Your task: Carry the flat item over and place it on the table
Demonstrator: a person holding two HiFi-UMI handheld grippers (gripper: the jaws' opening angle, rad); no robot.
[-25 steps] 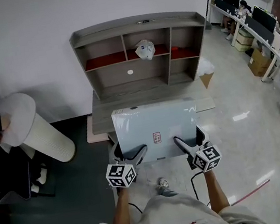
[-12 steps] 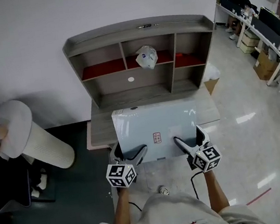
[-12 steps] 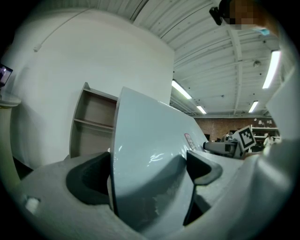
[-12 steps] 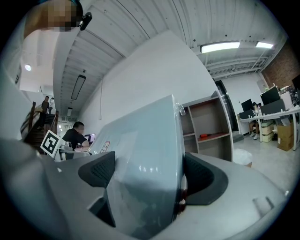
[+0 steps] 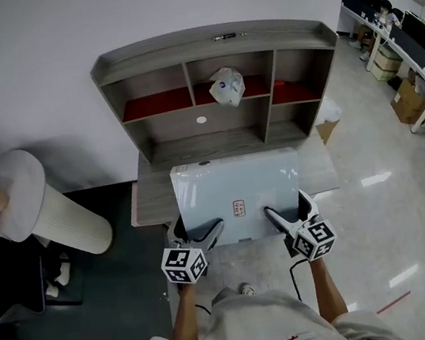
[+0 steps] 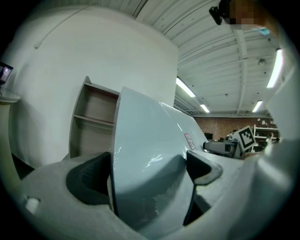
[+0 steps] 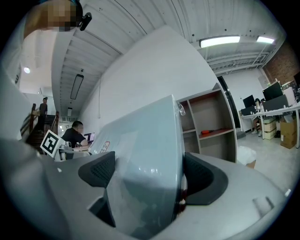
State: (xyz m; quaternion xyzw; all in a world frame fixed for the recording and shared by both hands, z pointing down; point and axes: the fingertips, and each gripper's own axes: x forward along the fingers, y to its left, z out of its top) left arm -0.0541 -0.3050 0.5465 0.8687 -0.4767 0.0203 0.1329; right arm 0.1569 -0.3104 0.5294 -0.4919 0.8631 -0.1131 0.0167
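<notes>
A flat pale blue-grey box [image 5: 238, 197] wrapped in clear film is held level in front of me, its far edge over the grey table [image 5: 150, 189]. My left gripper [image 5: 199, 234] is shut on the box's near left edge, and my right gripper [image 5: 287, 219] is shut on its near right edge. In the left gripper view the flat box [image 6: 150, 159] fills the gap between the jaws. The right gripper view shows the flat box [image 7: 145, 164] clamped the same way.
The table carries a grey hutch [image 5: 219, 84] with open compartments; a white plastic bag [image 5: 226, 86] sits in the middle one. A white cylinder [image 5: 46, 203] leans at left. Desks with monitors [image 5: 406, 30] and boxes line the far right.
The table and hutch have drawn a little closer and shifted left in the head view. Both grippers keep the same hold on the box.
</notes>
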